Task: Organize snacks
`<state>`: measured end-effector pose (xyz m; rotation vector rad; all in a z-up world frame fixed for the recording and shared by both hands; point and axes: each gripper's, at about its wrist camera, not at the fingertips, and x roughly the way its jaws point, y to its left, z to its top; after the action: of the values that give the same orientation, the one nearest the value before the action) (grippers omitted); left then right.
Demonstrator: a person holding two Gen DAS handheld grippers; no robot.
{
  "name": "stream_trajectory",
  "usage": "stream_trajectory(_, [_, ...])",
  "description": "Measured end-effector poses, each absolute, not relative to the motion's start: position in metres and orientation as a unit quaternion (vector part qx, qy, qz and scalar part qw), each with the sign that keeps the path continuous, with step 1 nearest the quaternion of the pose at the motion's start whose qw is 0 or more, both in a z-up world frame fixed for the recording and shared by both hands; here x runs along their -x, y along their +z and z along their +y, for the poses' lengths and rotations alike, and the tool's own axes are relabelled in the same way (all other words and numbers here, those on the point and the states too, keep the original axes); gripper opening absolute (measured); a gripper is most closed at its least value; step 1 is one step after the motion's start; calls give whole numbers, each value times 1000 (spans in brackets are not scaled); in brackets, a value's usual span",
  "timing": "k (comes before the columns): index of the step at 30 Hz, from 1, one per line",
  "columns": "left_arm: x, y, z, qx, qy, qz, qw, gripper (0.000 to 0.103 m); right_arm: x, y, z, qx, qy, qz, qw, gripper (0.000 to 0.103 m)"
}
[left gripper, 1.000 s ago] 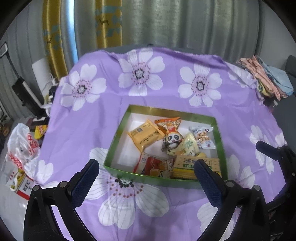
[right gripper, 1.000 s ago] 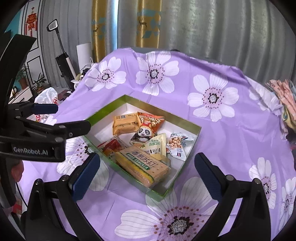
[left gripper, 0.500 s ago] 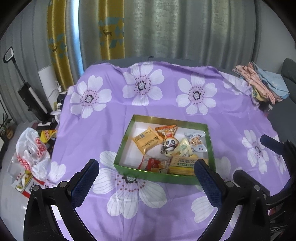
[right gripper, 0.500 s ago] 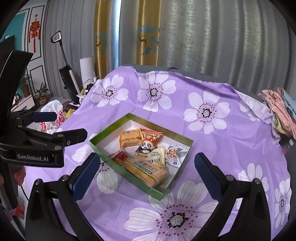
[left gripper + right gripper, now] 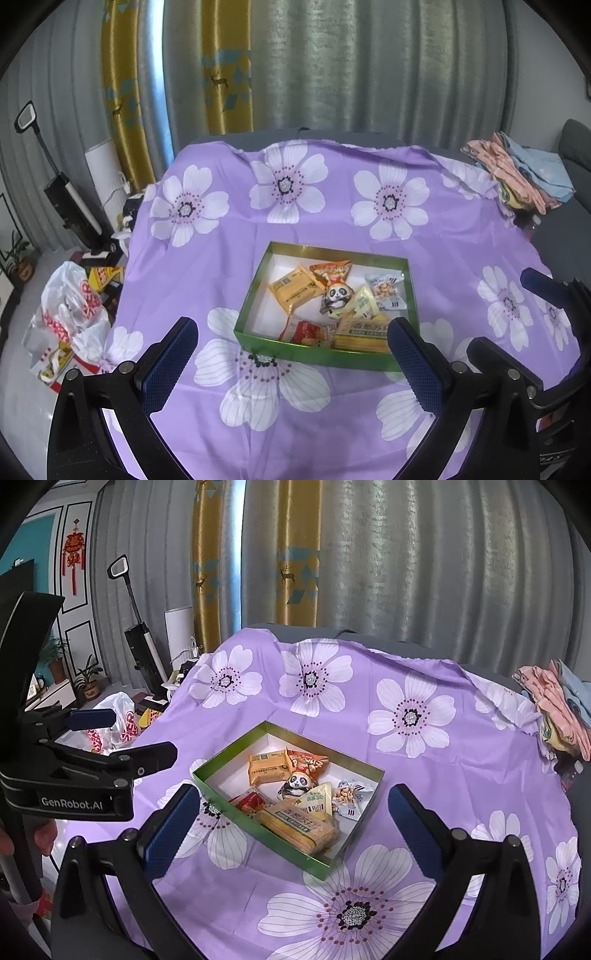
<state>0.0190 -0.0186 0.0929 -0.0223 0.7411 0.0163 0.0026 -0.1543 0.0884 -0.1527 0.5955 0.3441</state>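
Jaws of both the left gripper (image 5: 291, 354) and right gripper (image 5: 293, 821) gape empty above the cloth (image 5: 229, 258), while all 7 snack packets lie inside the green box (image 5: 236, 810), so any further tidying should lift packets singly.
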Motion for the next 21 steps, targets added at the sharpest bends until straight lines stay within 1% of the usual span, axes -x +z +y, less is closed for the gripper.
stream_trajectory(21, [-16,100,-23,9,7,357,934,102,4,97,-157,74,172,283,941,102])
